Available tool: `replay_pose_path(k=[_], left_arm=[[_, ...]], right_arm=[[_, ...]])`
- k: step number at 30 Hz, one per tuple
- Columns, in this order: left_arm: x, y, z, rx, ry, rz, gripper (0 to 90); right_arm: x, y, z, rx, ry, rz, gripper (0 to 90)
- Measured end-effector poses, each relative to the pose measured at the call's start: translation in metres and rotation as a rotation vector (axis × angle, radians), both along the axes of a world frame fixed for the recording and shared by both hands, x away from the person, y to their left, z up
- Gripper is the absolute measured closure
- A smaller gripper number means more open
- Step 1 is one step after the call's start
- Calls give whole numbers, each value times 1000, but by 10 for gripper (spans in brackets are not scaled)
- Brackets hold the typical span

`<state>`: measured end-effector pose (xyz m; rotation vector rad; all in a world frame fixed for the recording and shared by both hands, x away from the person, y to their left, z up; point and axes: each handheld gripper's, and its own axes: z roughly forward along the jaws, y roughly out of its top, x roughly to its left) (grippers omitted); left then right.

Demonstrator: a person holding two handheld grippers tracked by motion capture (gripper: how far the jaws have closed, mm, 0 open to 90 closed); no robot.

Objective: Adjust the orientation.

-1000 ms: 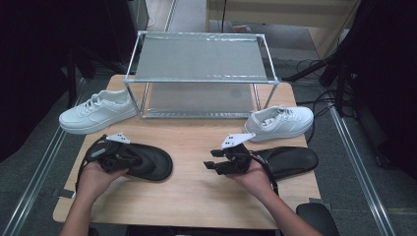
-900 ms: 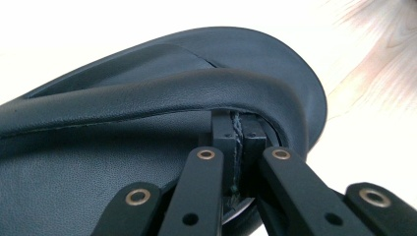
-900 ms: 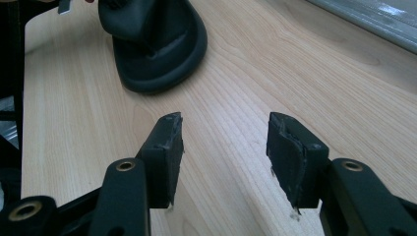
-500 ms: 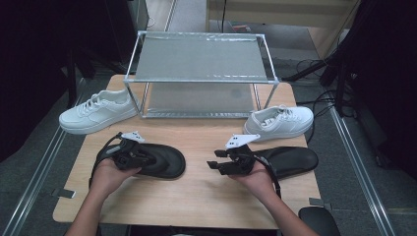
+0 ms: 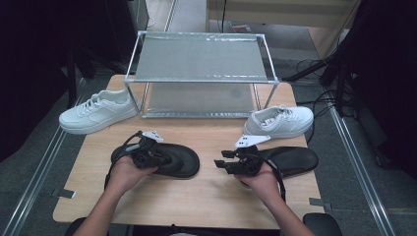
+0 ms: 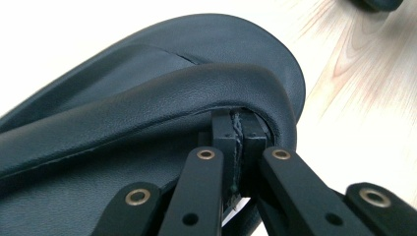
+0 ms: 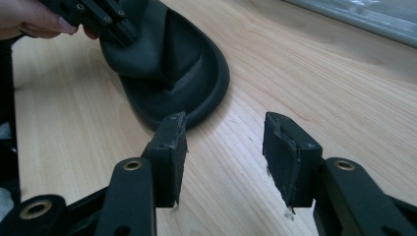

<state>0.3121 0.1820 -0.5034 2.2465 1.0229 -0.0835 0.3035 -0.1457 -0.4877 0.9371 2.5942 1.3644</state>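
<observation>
On the desk's (image 5: 206, 196) near left, your left tongs (image 6: 235, 142) are clamped on the strap of the left black sandal (image 5: 179, 160), which lies flat on the wood. Your right tongs (image 7: 223, 147) stand apart over bare wood, gripping nothing, just short of that sandal's toe. Behind your right hand (image 5: 260, 178) lies the right black sandal (image 5: 295, 160), with a white sneaker (image 5: 280, 120) beyond it.

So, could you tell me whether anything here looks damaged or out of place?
The pads on the right gripper look frayed at their edges. The white sneakers sit apart, one at each side of the rack.
</observation>
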Motion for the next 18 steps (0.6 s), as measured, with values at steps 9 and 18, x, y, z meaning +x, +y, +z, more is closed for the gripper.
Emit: replay_pose_path(k=[9,18], left_arm=[[7,-28,0,8,-3,-31,896],[9,-54,-2,0,-17,-47,896]], right_arm=[[-5,-5,-1,14,-15,-27,535],[-8,-7,-1,33,-26,-23,589]])
